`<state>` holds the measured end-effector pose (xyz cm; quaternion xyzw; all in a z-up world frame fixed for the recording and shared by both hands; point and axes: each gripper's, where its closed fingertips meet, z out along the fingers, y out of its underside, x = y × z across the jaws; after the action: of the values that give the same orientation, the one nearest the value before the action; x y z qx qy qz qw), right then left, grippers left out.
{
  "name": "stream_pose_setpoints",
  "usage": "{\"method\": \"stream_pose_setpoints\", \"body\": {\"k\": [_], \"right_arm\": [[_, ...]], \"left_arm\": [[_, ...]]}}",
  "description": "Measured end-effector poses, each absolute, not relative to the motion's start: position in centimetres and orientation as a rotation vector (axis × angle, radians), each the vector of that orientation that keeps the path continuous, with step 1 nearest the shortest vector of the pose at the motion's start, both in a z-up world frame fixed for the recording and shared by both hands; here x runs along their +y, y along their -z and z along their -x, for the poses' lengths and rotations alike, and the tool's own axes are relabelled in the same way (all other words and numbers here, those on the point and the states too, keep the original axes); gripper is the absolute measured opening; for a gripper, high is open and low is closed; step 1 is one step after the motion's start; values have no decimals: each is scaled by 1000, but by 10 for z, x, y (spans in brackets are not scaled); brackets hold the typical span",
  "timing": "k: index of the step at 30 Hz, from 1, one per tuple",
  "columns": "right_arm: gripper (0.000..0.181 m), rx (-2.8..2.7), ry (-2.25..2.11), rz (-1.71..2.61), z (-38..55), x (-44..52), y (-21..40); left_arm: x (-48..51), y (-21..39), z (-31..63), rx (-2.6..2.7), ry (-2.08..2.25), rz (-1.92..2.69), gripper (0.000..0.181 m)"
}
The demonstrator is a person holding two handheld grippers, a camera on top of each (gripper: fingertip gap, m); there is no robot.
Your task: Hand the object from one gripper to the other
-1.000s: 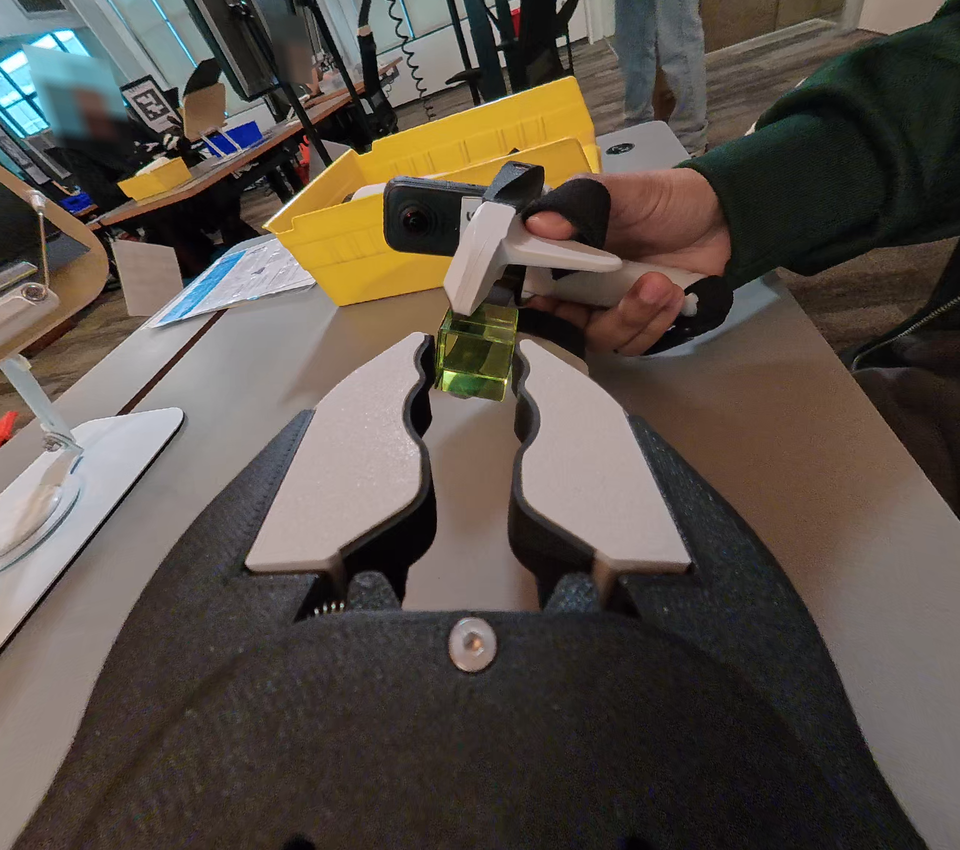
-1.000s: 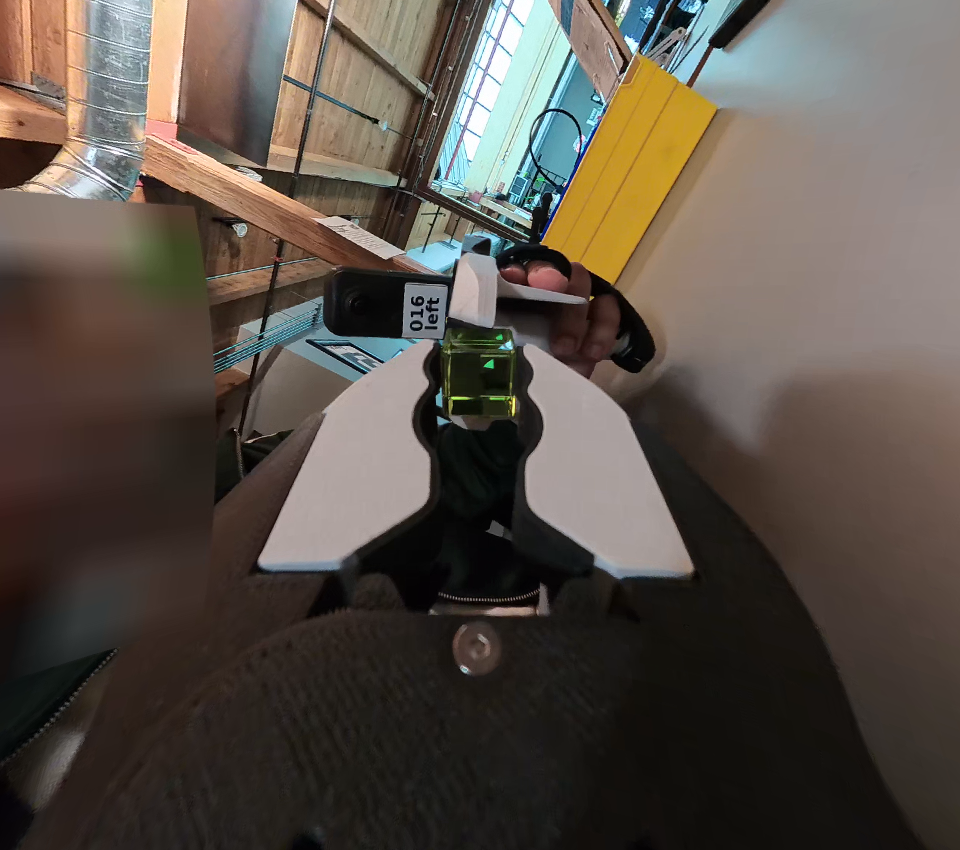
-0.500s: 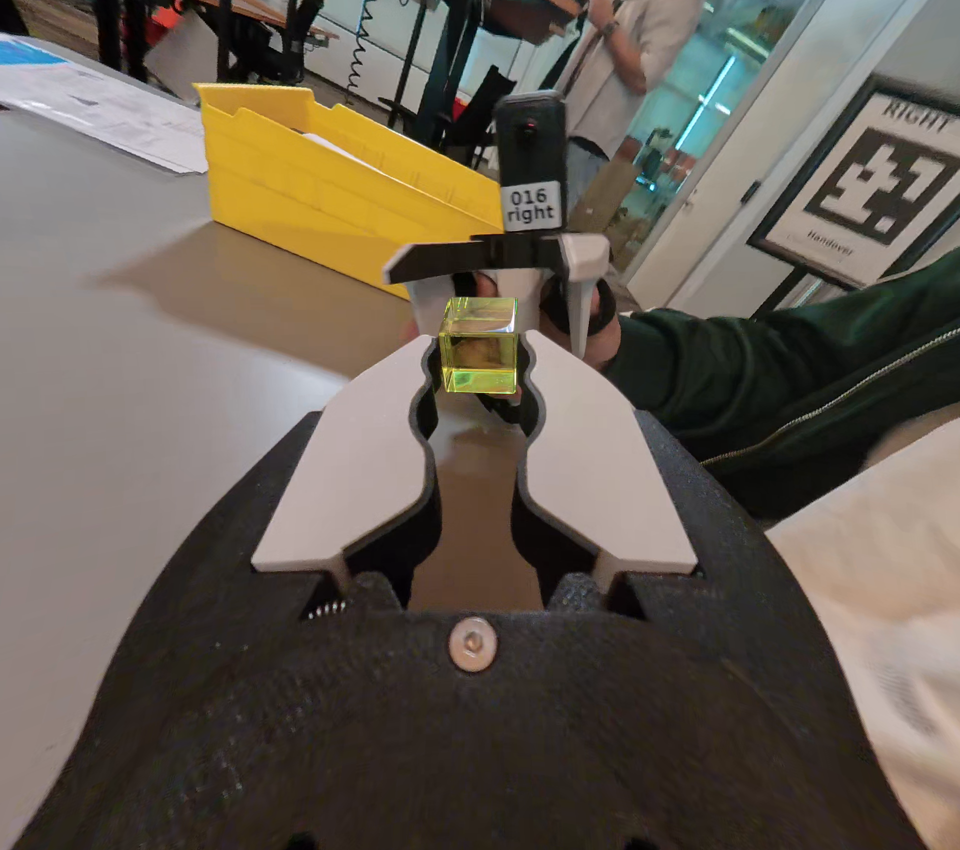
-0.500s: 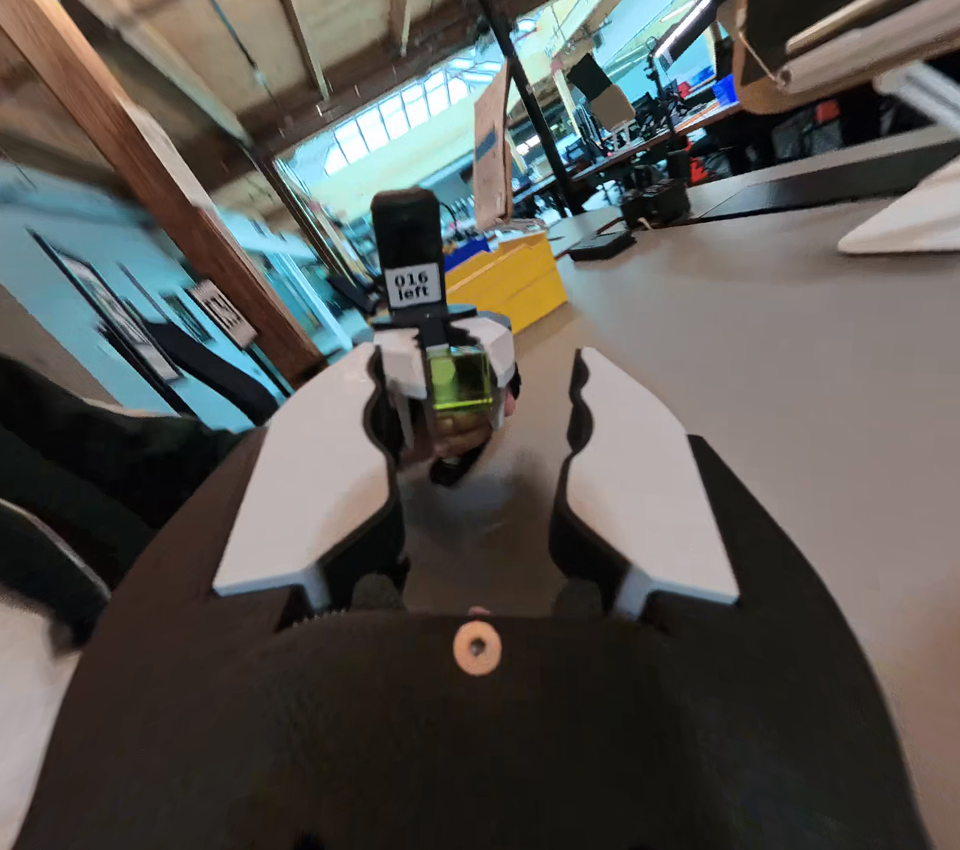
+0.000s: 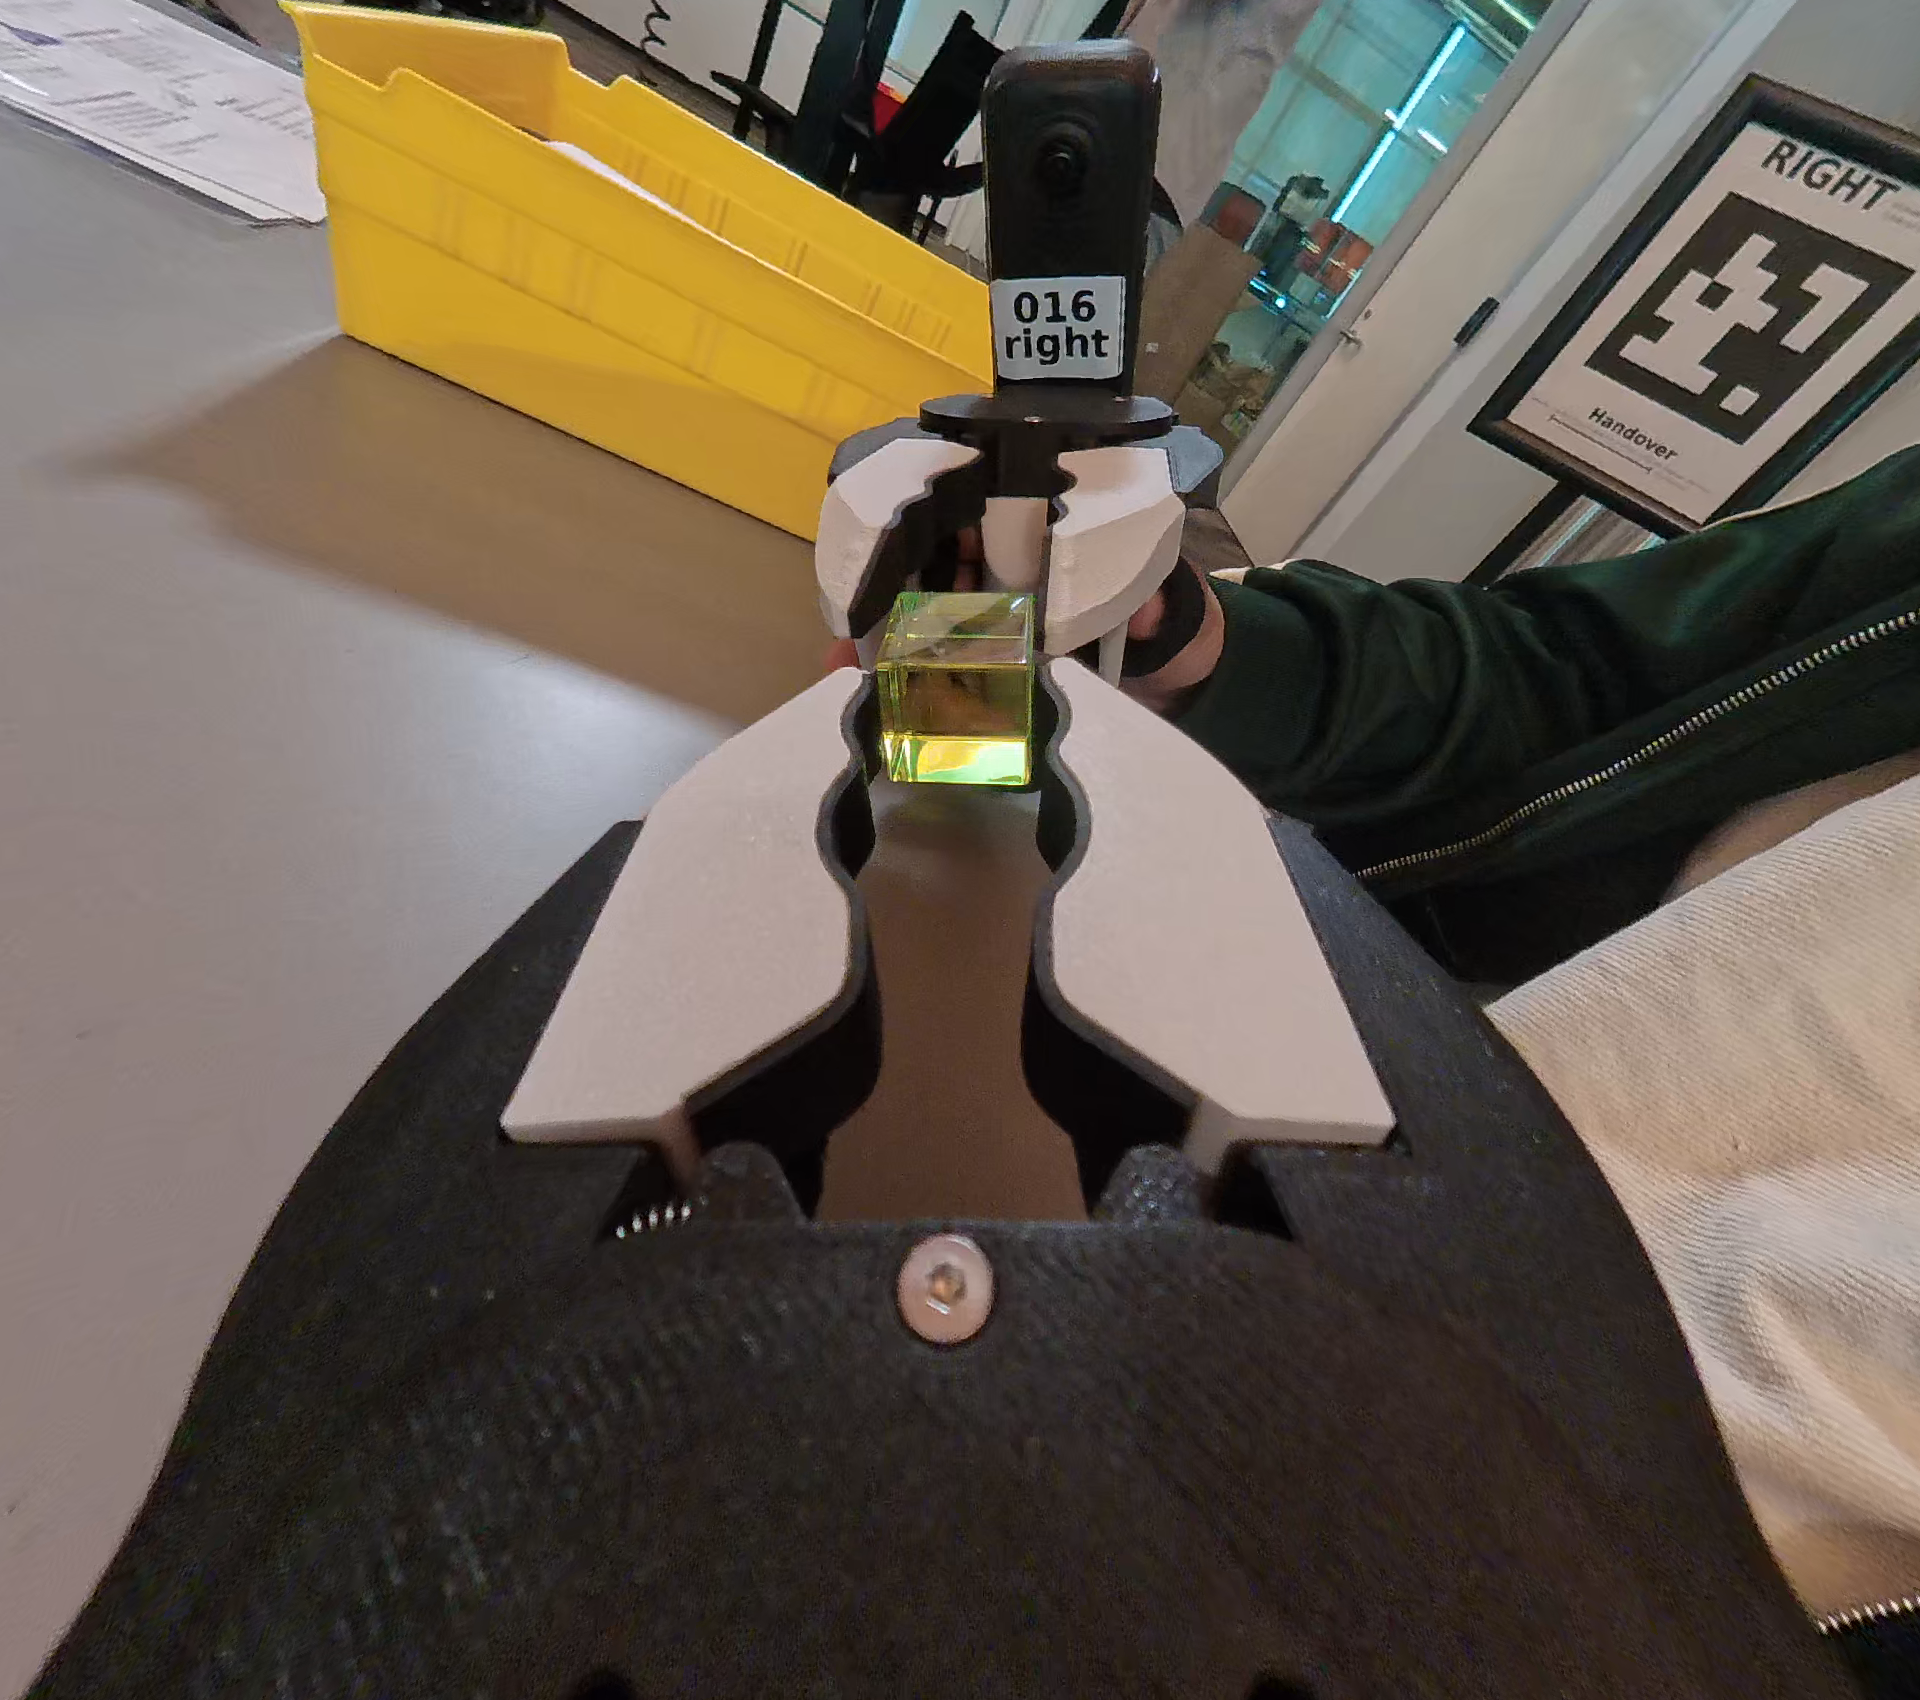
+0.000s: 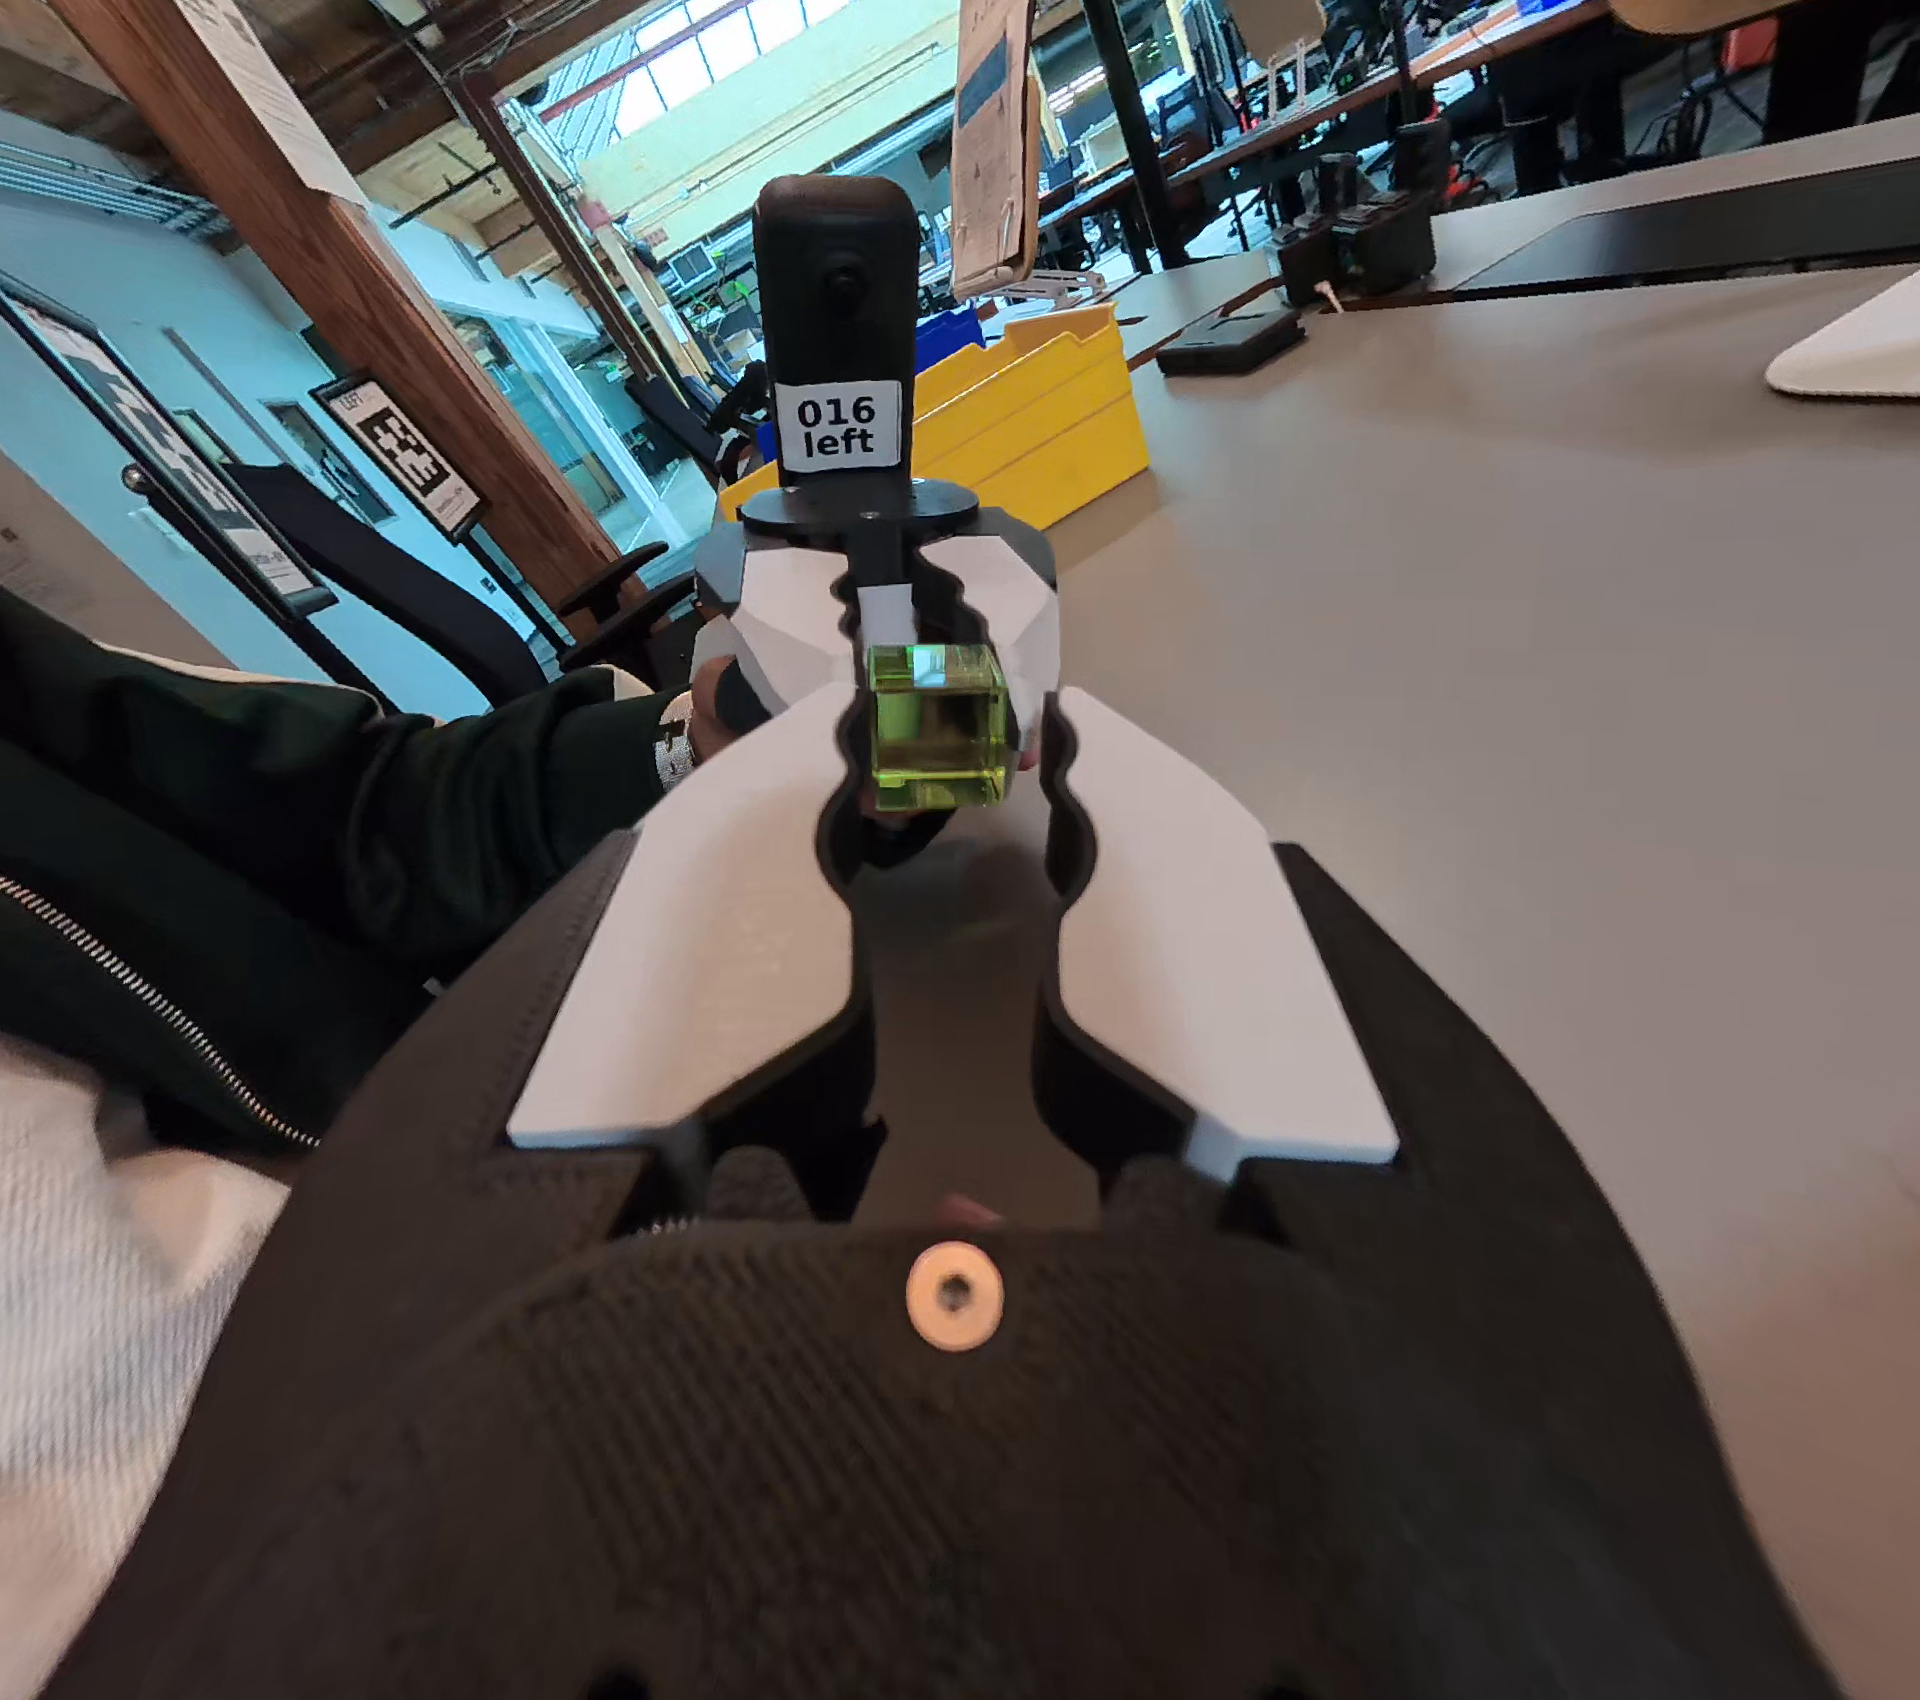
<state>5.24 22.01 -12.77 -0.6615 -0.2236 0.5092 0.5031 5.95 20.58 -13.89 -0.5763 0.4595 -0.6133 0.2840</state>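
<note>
1. While the two grippers are pointed tip to tip above the grey table point(image 5: 312, 715), the translucent yellow-green cube point(image 5: 956, 694) is held in the air between them, clear of the tabletop.
2. In the left wrist view, the left gripper point(image 5: 956, 715) is seen clamped on the cube: both white fingertips are pressed against opposite side faces.
3. The right gripper point(image 5: 997, 570) is seen head-on just behind the cube, with its fingers spread wider than the cube.
4. In the right wrist view, the cube point(image 6: 935, 731) is seen between the fingertips of the right gripper point(image 6: 948, 715). One tip is at the cube's edge, while a clear gap is left at the other side, so these fingers are parted and no grip is made.
5. The left gripper point(image 6: 894, 611) is seen straight beyond the cube, topped by a black camera with a white label.
6. A dark green sleeve point(image 5: 1455, 715) is seen behind the right gripper.
7. A yellow bin point(image 5: 623, 279) is set on the table farther back, well apart from the cube, with papers point(image 5: 135, 92) lying beside it.
8. A framed black-and-white marker sign point(image 5: 1714, 320) is stood off the table's edge.
</note>
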Motion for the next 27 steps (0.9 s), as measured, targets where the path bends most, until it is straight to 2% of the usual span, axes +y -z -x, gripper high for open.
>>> {"method": "stream_pose_setpoints", "body": {"k": [3,13,16,19,27], "right_arm": [[25,-562,-1238,1597,-50,217,128],[25,-560,-1222,1607,-52,217,123],[26,-496,-1241,1578,-59,220,116],[25,-399,-1290,1569,-71,226,113],[25,-329,-1253,1587,-84,234,115]], "left_arm": [[204,140,-60,1248,1636,1543,30],[205,135,-61,1216,1639,1476,30],[210,134,-61,1188,1609,1463,46],[214,133,-61,1166,1597,1452,50],[215,139,-61,1180,1569,1474,44]]}}
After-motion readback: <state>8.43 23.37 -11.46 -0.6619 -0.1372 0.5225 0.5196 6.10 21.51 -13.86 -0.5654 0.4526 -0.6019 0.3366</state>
